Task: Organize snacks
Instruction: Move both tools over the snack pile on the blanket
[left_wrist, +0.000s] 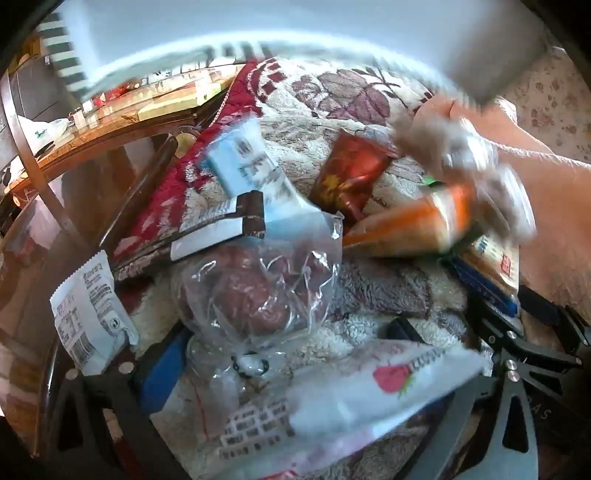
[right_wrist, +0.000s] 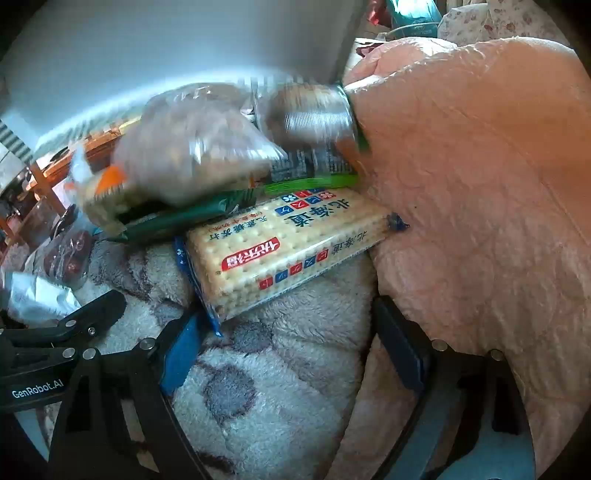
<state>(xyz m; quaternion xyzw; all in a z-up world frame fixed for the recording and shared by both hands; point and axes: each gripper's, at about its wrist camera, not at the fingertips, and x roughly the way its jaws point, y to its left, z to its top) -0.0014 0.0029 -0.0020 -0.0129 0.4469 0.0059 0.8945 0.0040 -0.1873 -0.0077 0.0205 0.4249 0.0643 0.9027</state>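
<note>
Snack packs lie on a fleece blanket (left_wrist: 369, 288). In the left wrist view my left gripper (left_wrist: 291, 354) is open over a clear bag of dark red snacks (left_wrist: 255, 295) and a white pack with a strawberry print (left_wrist: 369, 391). A light blue pack (left_wrist: 243, 162), a red pack (left_wrist: 347, 173), an orange pack (left_wrist: 413, 225) and a white pouch (left_wrist: 88, 314) lie around. In the right wrist view my right gripper (right_wrist: 291, 343) is open just below a cracker pack (right_wrist: 280, 247). A green pack (right_wrist: 207, 210) and blurred clear bags (right_wrist: 207, 151) lie above it.
A pink padded cushion (right_wrist: 480, 184) rises on the right. A wooden table (left_wrist: 110, 110) with clutter stands at the left, past the blanket's red edge (left_wrist: 162, 199). The other gripper's black frame (left_wrist: 535, 350) shows at the right of the left wrist view.
</note>
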